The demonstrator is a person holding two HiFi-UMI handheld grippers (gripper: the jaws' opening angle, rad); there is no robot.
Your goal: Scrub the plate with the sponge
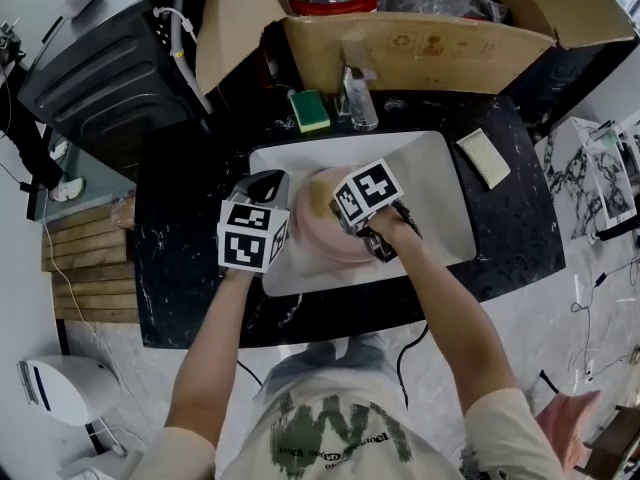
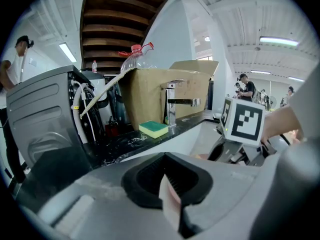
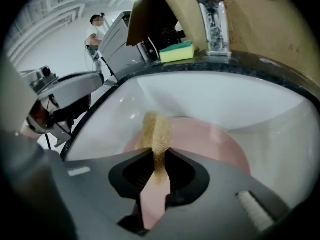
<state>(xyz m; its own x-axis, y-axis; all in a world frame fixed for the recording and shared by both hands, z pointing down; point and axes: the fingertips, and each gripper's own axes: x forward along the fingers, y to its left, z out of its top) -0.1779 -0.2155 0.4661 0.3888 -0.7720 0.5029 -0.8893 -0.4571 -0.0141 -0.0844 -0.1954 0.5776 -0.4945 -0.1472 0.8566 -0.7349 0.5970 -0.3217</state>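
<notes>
Right now the plate [image 1: 322,243] sits in the sink [image 1: 440,168], between the two grippers. The left gripper [image 2: 168,186] has its jaws shut on the plate's left rim, which looks like a steadying hold. The right gripper [image 3: 158,171] pinches a thin tan sponge [image 3: 156,131] that sticks out straight ahead of its jaws. The plate's face lies just beyond and below the sponge, though I can't tell whether they touch. The scrubbing should fall to the right gripper. A green sponge [image 1: 309,110] lies on the far surface [image 1: 180,268].
</notes>
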